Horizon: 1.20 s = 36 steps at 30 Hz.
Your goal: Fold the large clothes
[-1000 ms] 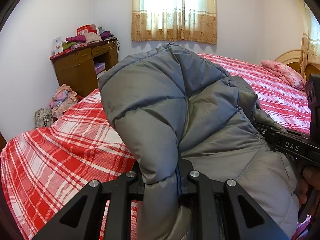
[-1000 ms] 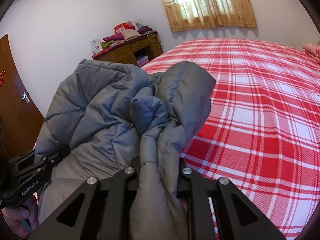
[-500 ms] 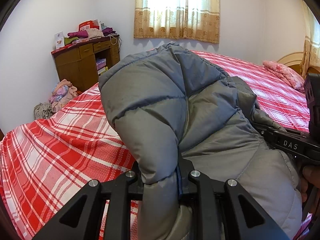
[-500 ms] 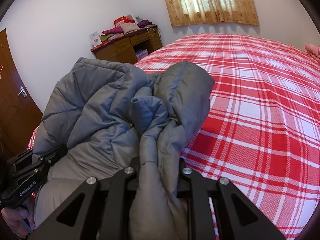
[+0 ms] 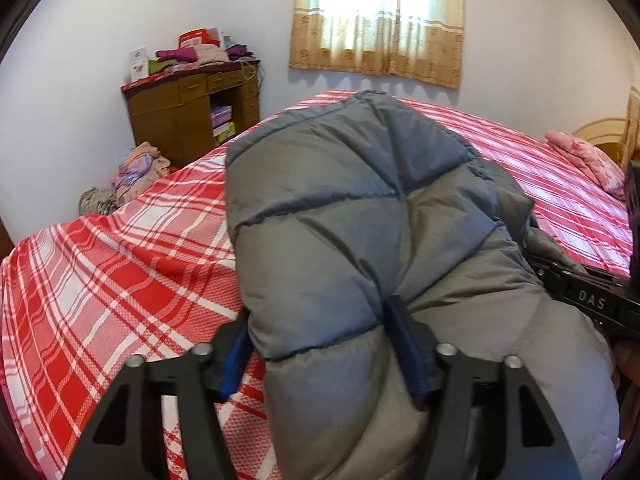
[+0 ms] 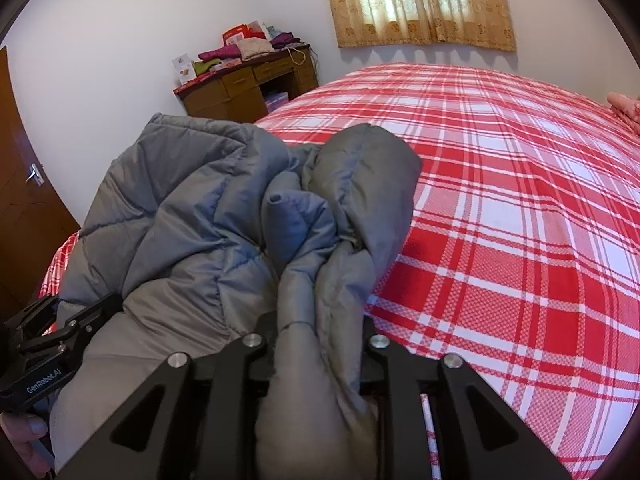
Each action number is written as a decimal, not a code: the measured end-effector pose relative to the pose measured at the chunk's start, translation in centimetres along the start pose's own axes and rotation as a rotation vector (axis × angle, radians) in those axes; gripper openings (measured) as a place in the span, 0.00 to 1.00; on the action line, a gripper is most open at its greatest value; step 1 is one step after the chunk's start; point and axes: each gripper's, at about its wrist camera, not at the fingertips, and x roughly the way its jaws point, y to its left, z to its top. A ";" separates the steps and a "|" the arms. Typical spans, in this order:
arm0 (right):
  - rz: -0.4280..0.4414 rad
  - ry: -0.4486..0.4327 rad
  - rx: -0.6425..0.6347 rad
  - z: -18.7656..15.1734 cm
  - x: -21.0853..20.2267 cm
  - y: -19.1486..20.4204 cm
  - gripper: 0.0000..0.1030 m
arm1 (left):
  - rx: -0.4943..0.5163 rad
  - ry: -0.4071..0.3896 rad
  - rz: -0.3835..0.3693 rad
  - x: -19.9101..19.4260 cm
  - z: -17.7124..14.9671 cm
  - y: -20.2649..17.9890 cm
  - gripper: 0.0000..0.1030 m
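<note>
Wide bed under a red-and-white plaid cotton cover (image 6: 520, 208). Bunched above its near edge, a grey quilted puffer jacket (image 5: 360, 232), matte, darker stitched channels, folds crumpled between both tools. Left gripper (image 5: 324, 344) jaws parted, blue pads flanking a padded fold. Right gripper (image 6: 320, 344) jaws clamped on gathered jacket fabric.

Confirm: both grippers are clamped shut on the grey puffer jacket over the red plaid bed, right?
Not quite. The right gripper is shut on the grey puffer jacket over the red plaid bed, but the left gripper has its jaws spread apart, so the jacket only lies between its fingers. The left wrist view shows it.
</note>
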 end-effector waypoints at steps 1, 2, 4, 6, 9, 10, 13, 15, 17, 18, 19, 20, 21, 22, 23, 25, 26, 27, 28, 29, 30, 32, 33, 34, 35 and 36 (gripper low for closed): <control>-0.002 0.004 0.001 -0.1 0.1 0.0 0.25 | -0.005 0.001 0.003 0.1 0.0 0.1 0.69; -0.005 0.005 0.002 -0.1 0.1 -0.1 0.27 | -0.011 0.004 0.004 0.2 -0.1 0.3 0.71; -0.011 0.004 0.008 -0.1 0.3 -0.2 0.30 | -0.017 0.004 0.006 0.4 -0.2 0.4 0.74; -0.018 0.005 0.016 -0.2 0.4 -0.4 0.34 | -0.022 0.004 0.019 0.5 -0.3 0.5 0.79; -0.021 0.010 0.016 -0.3 0.7 -0.4 0.36 | -0.037 0.009 0.017 0.9 -0.5 0.8 0.81; -0.022 0.012 0.013 -0.3 0.7 -0.4 0.36 | -0.041 0.011 0.016 1.0 -0.6 0.9 0.82; -0.028 0.016 0.006 -0.3 0.8 -0.3 0.37 | -0.047 0.013 0.014 1.1 -0.7 1.0 0.82; -0.031 0.015 0.006 -0.4 0.8 -0.3 0.38 | -0.051 0.013 0.012 1.2 -0.6 0.8 0.82; -0.035 0.015 0.005 -0.5 0.8 -0.2 0.40 | -0.055 0.011 0.010 1.2 -0.8 0.8 0.82; -0.038 0.015 0.003 -0.5 0.8 -0.1 0.40 | -0.058 0.009 0.008 1.3 -0.7 1.0 0.82; -0.043 0.016 -0.002 -0.5 0.8 0.0 0.41 | -0.060 0.009 0.008 1.3 -0.7 1.0 0.82; -0.046 0.016 -0.006 -0.5 0.8 0.1 0.41 | -0.061 0.009 0.009 1.3 -0.7 1.1 0.82; -0.051 0.017 -0.012 -0.4 0.7 0.3 0.41 | -0.061 0.007 0.012 1.2 -0.7 1.1 0.82; -0.064 0.017 -0.017 -0.2 0.4 0.5 0.41 | -0.061 0.005 0.024 0.9 -0.7 1.3 0.82; -0.080 0.013 -0.021 0.0 0.0 0.7 0.45 | -0.066 -0.002 0.042 0.3 -0.6 1.3 0.82; -0.112 -0.001 -0.038 0.3 -1.4 1.3 0.53 | -0.073 -0.039 0.054 -1.4 -0.4 1.3 0.82; -0.114 -0.018 -0.049 0.5 -2.5 1.7 0.60 | -0.070 -0.055 0.055 -2.3 -0.2 1.2 0.82; -0.112 -0.034 -0.058 0.5 -3.4 1.9 0.63 | -0.065 -0.074 0.061 -3.6 0.0 1.2 0.82; -0.122 -0.050 -0.073 0.6 -4.5 2.2 0.67 | -0.060 -0.095 0.062 -5.0 0.3 1.1 0.82; -0.142 -0.063 -0.090 0.6 -5.9 2.6 0.67 | -0.055 -0.109 0.060 -6.2 0.5 1.1 0.82; -0.145 -0.076 -0.100 0.5 -7.1 3.0 0.67 | -0.049 -0.125 0.064 -7.8 0.7 1.0 0.82; -0.138 -0.118 -0.115 0.3 -10.3 3.7 0.68 | -0.041 -0.160 0.063 -10.6 0.9 0.9 0.82; -0.142 -0.136 -0.125 0.0 -11.8 3.9 0.69 | -0.037 -0.179 0.062 -12.1 0.9 0.9 0.82; -0.150 -0.161 -0.130 -0.3 -13.5 4.2 0.72 | -0.032 -0.198 0.066 -13.7 0.9 0.8 0.82; -0.150 -0.177 -0.128 -0.5 -14.6 4.3 0.74 | -0.030 -0.209 0.071 -14.8 0.9 0.9 0.82; -0.147 -0.193 -0.123 -0.7 -15.7 4.5 0.75 | -0.030 -0.224 0.071 -16.0 0.9 0.9 0.82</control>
